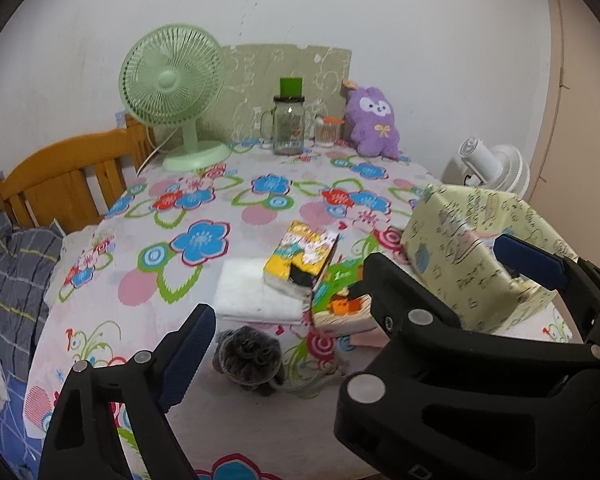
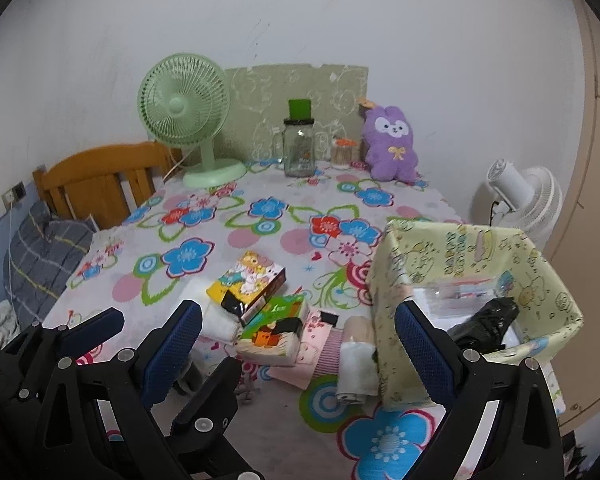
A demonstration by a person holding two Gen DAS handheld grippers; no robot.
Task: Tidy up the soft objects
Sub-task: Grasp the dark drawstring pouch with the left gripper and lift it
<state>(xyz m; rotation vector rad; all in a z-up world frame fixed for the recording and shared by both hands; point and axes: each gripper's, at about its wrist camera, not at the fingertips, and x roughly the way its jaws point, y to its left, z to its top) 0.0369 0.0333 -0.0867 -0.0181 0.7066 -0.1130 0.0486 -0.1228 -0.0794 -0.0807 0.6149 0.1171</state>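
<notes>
Floral table (image 2: 260, 208), two tissue packs (image 2: 248, 284), two fans (image 2: 184, 108), one box (image 2: 476, 300)

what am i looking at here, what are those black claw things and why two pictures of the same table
The black claws with blue pads are two hand-held grabbing tools; a person carries one in each hand, and each has a wide-angle camera looking along its fingers. That gives two views of one moment.

In the left tool's view, its own tool stands open over a grey furry toy, holding nothing; the other black claw there is the right tool. In the right tool's view, that tool is open and empty too.

On the flowered cloth lie tissue packs, folded cloths and a yellow patterned box with things inside. At the back stand a green fan, a glass jar and a purple plush.
</notes>
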